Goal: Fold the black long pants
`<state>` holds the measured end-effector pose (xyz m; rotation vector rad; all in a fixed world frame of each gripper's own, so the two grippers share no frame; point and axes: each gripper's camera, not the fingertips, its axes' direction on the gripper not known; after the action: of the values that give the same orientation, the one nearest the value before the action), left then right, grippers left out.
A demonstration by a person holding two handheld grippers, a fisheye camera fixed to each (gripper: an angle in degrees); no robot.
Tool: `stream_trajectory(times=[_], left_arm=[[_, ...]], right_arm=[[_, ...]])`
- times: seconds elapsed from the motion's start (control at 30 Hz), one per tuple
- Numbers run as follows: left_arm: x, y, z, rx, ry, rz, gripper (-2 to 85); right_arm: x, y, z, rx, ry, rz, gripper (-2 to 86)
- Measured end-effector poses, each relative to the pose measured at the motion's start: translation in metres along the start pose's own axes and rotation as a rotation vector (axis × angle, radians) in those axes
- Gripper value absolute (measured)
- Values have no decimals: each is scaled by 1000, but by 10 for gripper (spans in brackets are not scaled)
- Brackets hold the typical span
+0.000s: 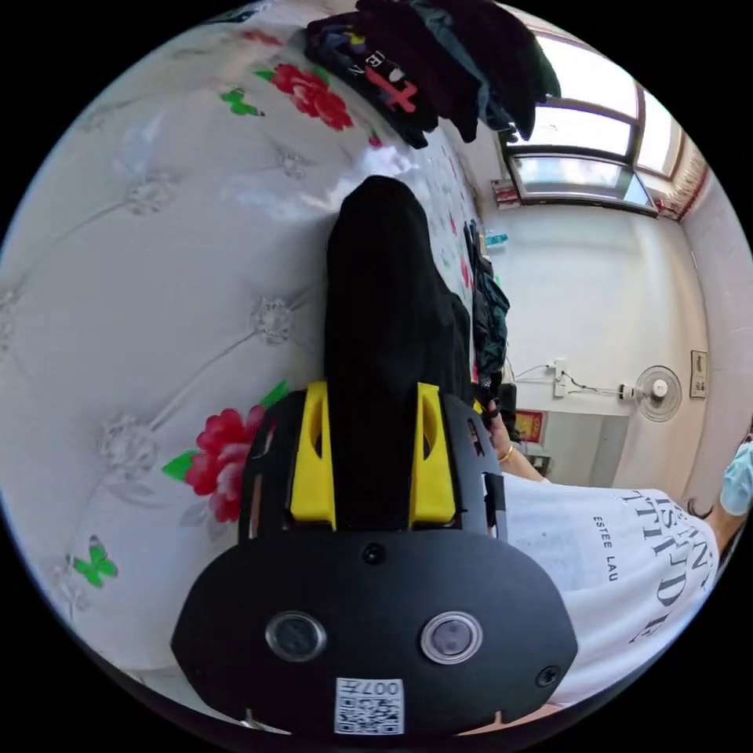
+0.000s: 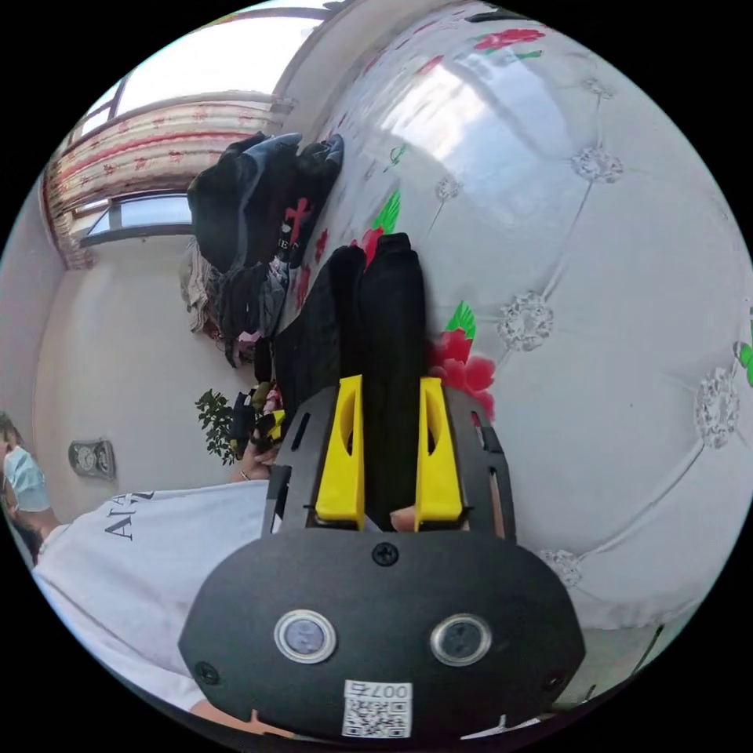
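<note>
The black long pants (image 1: 384, 314) are off the surface and held up by both tools, hanging in front of the white quilted bed cover printed with red flowers and green butterflies (image 1: 157, 314), which serves as the landmark here. In the left gripper view, the left gripper (image 1: 373, 463) has its two yellow jaws closed on a thick bundle of the black cloth, which runs between them and stretches away toward the cover; the jaws press the fabric from both sides. In the right gripper view, the right gripper (image 2: 390, 459) likewise clamps the pants (image 2: 376, 329) between its yellow jaws, and the cloth beyond them shows two parallel lobes side by side, which suggests the legs are already laid one against the other, though I cannot tell how many layers are there. Judging by this, the fold is in its middle: the garment looks doubled lengthwise and gathered at one end, but it is not yet lying flat on the cover, and no neat, finished packet is visible. What remains, I would say, is to lower it onto the cover, bring end to end, and smooth it. A heap of dark clothes (image 1: 439, 63) lies on the cover well apart from the pants, and a person in a white printed shirt (image 1: 620, 565) stands beside the cover.
</note>
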<state>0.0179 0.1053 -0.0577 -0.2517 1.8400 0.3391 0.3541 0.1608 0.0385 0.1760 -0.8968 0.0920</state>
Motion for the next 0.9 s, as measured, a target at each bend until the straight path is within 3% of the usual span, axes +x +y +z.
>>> stream_trajectory(times=[0.07, 0.2, 0.43, 0.6, 0.8, 0.9], left_arm=[[3, -30, 20, -84, 89, -22, 74], [55, -67, 5, -89, 19, 168, 42], [197, -163, -108, 85, 126, 547, 35], [272, -250, -222, 291, 109, 659, 35], [283, -368, -265, 451, -131, 511, 32], [249, -424, -225, 444, -425, 359, 35]], right_arm=[[1, -15, 2, -67, -43, 10, 47], [-42, -49, -25, -44, -97, -76, 20], [-229, -167, -106, 90, -304, -471, 6], [-358, -262, -138, 184, -395, -652, 5], [-365, -412, -77, 251, -368, -464, 8], [-303, -478, -14, 268, -199, -207, 10]])
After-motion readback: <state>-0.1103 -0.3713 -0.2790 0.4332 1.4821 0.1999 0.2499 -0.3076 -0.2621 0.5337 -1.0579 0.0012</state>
